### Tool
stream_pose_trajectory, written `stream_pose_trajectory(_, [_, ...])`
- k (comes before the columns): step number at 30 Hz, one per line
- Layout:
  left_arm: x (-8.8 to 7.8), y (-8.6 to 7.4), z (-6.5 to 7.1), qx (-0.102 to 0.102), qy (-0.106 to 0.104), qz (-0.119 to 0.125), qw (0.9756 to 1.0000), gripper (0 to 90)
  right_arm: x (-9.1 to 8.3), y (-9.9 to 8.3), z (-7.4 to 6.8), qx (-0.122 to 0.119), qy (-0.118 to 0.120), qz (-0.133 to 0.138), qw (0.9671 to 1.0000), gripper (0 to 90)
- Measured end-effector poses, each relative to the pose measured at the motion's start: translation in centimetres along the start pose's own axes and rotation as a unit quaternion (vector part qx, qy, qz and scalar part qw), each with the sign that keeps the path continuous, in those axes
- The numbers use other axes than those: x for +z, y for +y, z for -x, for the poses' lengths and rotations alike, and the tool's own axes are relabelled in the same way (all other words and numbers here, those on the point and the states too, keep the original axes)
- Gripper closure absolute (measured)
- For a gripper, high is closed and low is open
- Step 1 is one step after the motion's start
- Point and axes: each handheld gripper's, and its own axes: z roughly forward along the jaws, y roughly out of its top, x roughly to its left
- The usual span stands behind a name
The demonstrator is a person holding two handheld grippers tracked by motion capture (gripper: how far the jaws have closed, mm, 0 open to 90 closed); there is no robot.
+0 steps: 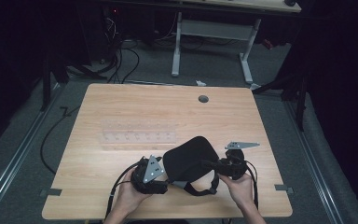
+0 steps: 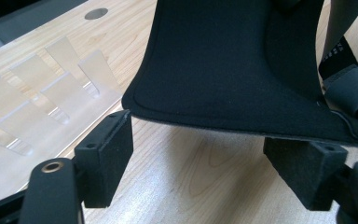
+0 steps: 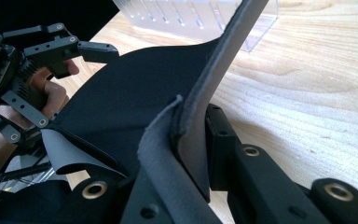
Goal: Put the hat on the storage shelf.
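Two black grippers are held at a black padded fabric eye mask [image 1: 189, 156]: its edge is pinched by the right gripper [image 3: 193, 140], while the left gripper [image 2: 198, 156] is spread beneath its rim.

High view above the table [image 1: 121, 107]; both gripper views close, sharing the black fabric piece [image 1: 189, 156].

Matt black cloth eye mask [image 1: 189, 156] (soft, felt-like edge), clear glossy plastic rack [image 1: 138, 138], pale smooth wood-grain table [image 1: 121, 102]
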Motion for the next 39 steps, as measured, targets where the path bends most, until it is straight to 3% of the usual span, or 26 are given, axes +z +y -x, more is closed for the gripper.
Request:
stream_pose_trajectory(12, [0.0,0.1,0.1,0.017,0.012,0.011,0.9997,37.9,0.1,0.2,-0.4,0.000,0.007,0.000,1.0000,84.3])
stream_pose_trajectory(15, [-0.1,0.4,0.2,0.031,0.015,0.006,0.9994,42.0,0.0,0.4,-0.7,-0.003,0.008,0.004,0.9999,84.3])
stream_pose_trajectory(18, [-0.2,0.8,0.2,0.032,0.008,0.008,0.9994,46.7,0.2,0.5,-0.7,-0.004,0.010,0.007,0.9999,84.2])
stream_pose_trajectory(24, [-0.1,1.0,0.3,0.041,0.017,-0.001,0.9990,49.6,0.4,0.9,-1.0,0.001,0.016,0.012,0.9998,84.1])
stream_pose_trajectory(26, [-0.1,1.1,0.3,0.038,0.013,-0.002,0.9992,50.6,0.6,1.0,-1.1,0.002,0.020,0.011,0.9997,84.1])
stream_pose_trajectory(29, [0.0,0.9,0.5,0.050,0.011,-0.009,0.9987,52.4,1.0,1.1,-1.3,0.001,0.025,0.007,0.9997,84.0])
stream_pose_trajectory(32, [-0.1,0.9,0.5,0.040,0.003,-0.016,0.9991,59.1,1.1,1.1,-1.3,0.002,0.032,0.013,0.9994,83.5])
stream_pose_trajectory(39, [-0.2,1.0,1.2,0.027,-0.044,-0.036,0.9980,78.3,0.7,1.2,-0.9,-0.002,0.029,0.029,0.9992,77.5])
